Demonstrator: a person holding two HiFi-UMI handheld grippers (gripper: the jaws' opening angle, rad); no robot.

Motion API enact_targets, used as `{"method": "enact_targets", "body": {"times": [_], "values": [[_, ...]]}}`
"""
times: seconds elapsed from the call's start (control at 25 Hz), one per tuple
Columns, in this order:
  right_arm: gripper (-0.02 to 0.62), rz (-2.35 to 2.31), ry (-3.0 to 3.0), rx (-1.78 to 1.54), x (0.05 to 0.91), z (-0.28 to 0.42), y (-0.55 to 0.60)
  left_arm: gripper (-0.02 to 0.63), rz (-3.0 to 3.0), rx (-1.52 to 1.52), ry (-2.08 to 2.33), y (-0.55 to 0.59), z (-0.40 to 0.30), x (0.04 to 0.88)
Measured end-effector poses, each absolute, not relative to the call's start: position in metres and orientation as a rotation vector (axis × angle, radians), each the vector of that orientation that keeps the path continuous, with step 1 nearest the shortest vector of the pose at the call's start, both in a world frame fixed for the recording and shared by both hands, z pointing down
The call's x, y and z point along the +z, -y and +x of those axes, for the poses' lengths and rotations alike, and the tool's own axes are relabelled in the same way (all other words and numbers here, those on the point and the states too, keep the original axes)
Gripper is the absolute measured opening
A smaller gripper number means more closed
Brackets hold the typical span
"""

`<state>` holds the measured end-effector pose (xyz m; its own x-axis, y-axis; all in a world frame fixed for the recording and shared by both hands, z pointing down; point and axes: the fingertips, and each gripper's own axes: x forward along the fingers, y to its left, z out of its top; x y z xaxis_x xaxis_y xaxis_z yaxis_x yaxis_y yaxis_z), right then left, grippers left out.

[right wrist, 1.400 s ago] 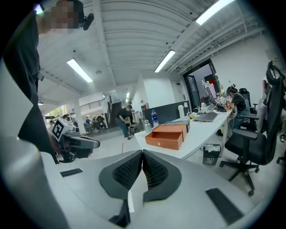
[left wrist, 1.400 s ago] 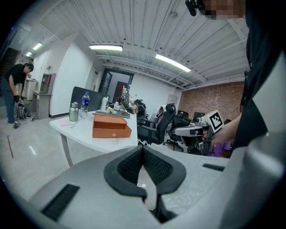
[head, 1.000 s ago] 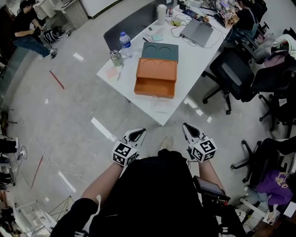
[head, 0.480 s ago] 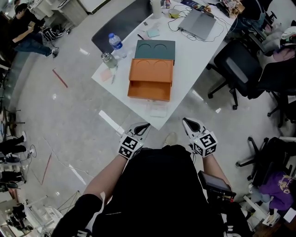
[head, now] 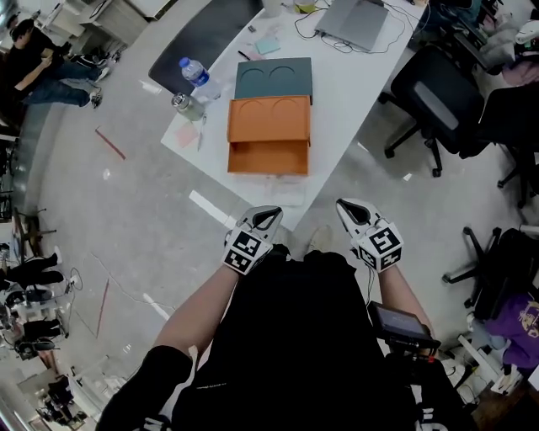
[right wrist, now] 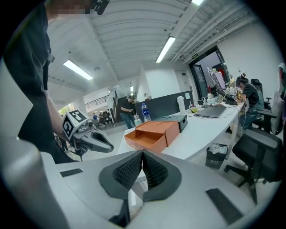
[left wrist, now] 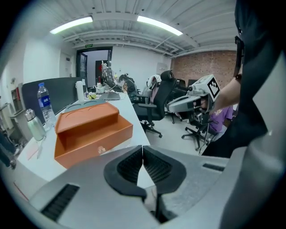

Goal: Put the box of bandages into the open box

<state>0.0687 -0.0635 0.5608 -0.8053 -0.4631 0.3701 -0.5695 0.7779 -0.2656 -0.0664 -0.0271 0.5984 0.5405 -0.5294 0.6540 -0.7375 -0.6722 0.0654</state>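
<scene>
at twelve o'clock on the bench (head: 354, 93) sits the open box (head: 268, 145). left gripper (head: 271, 212) and right gripper (head: 344, 205) both have fingers pressed together, empty; spread one pair before reaching.

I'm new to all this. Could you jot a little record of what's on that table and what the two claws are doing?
Table: white, ahead of the person
Open box: orange, nothing seen inside
Behind it: dark green box
Also there: water bottle, laptop
Left gripper: shut, empty
Right gripper: shut, empty
</scene>
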Motion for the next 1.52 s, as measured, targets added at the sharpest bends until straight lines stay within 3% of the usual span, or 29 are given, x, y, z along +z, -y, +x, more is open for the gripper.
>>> {"method": "enact_targets", "body": {"times": [0.4, 0.72, 0.84, 1.08, 1.52], "values": [[0.025, 0.966, 2.611, 0.645, 0.570, 0.068, 0.060, 0.016, 2.547, 1.258, 0.746, 0.038, -0.059, 0.639], [0.025, 1.124, 2.578, 0.719, 0.575, 0.084, 0.055, 0.152, 2.576, 1.621, 0.503, 0.042, -0.053, 0.665], [0.025, 1.164, 2.567, 0.736, 0.577, 0.088, 0.053, 0.173, 2.554, 1.696, 0.457, 0.044, -0.054, 0.675], [0.025, 1.236, 2.549, 0.784, 0.578, 0.100, 0.046, 0.173, 2.521, 1.778, 0.372, 0.042, -0.052, 0.687], [0.025, 1.320, 2.553, 0.851, 0.577, 0.113, 0.051, 0.063, 2.529, 1.746, 0.334, 0.039, -0.047, 0.684]]}}
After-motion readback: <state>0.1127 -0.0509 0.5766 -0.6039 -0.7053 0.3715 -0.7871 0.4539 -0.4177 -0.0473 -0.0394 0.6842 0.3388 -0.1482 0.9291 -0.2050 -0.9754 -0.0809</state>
